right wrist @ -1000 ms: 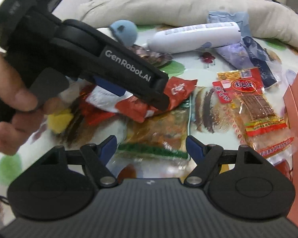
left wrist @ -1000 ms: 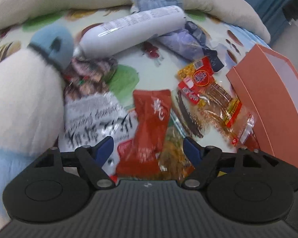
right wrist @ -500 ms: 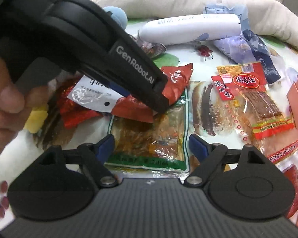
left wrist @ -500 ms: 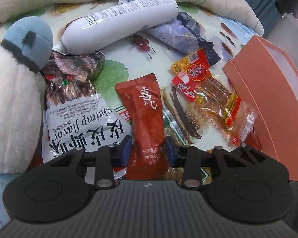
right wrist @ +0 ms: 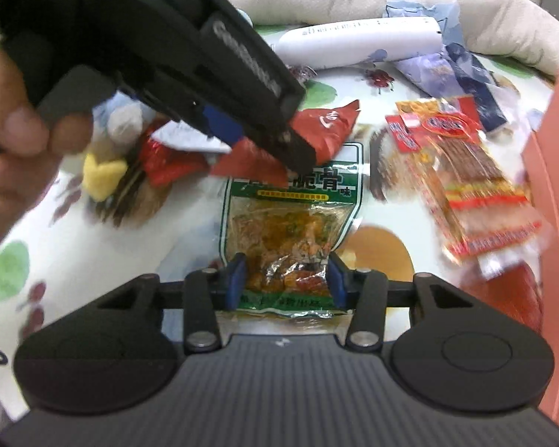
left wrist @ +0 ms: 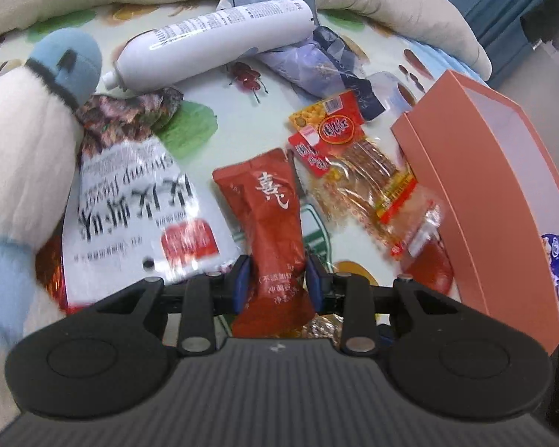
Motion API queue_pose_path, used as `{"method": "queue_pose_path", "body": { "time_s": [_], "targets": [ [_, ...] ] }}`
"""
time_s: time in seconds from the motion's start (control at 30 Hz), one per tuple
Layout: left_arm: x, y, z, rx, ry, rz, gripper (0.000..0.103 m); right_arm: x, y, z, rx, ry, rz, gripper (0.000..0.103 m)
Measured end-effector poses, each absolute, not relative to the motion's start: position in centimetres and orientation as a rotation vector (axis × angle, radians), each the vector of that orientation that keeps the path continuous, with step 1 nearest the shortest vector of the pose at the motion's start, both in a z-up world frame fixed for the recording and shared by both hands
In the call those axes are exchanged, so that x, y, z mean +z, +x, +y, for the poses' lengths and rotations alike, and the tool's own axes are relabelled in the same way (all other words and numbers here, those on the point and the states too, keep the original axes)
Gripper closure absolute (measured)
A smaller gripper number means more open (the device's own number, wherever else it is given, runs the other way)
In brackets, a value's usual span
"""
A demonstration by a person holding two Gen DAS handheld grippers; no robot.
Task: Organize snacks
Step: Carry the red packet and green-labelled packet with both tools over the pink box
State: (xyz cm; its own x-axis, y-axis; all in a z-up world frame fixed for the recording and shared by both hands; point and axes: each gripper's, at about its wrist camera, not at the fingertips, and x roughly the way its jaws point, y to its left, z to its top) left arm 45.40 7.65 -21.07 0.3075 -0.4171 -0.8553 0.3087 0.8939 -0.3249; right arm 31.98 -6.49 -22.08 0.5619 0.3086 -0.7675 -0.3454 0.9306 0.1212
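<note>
My left gripper (left wrist: 276, 283) is shut on a dark red snack pouch (left wrist: 270, 216) and holds it above the printed tablecloth; it shows in the right wrist view (right wrist: 328, 126) too, under the left gripper's body (right wrist: 205, 59). My right gripper (right wrist: 284, 283) is shut on the lower end of a green-edged clear pouch of orange snack (right wrist: 290, 231). An orange box (left wrist: 503, 193) stands open at the right. A clear packet of red spicy strips (left wrist: 357, 164) lies beside the box, also in the right wrist view (right wrist: 466, 171).
A silver shrimp-flavour bag (left wrist: 138, 201), a white tube (left wrist: 220, 44), a purple-blue wrapper (left wrist: 316, 63) and a white and blue plush toy (left wrist: 22, 141) lie on the cloth. A beige blanket (left wrist: 391, 3) bounds the far side. A small red packet (right wrist: 167, 160) lies left.
The left gripper closed on the red pouch and lifted it. The right gripper moved forward and closed on the green-edged pouch, now uncovered.
</note>
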Motion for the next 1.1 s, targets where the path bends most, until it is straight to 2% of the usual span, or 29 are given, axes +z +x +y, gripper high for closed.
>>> {"method": "queue_pose_path", "body": {
  "time_s": [0.57, 1.1],
  "targets": [
    [-18.5, 34.1, 8.2, -0.416, -0.119, 1.127, 0.067, -21.1, 22.3, -10.8, 0.364, -0.028, 0.903, 0.056],
    [-20.7, 23.2, 7.3, -0.271, -0.100, 1.097, 0.067, -20.4, 15.5, -15.1, 0.343, -0.010, 0.865, 0.056]
  ]
}}
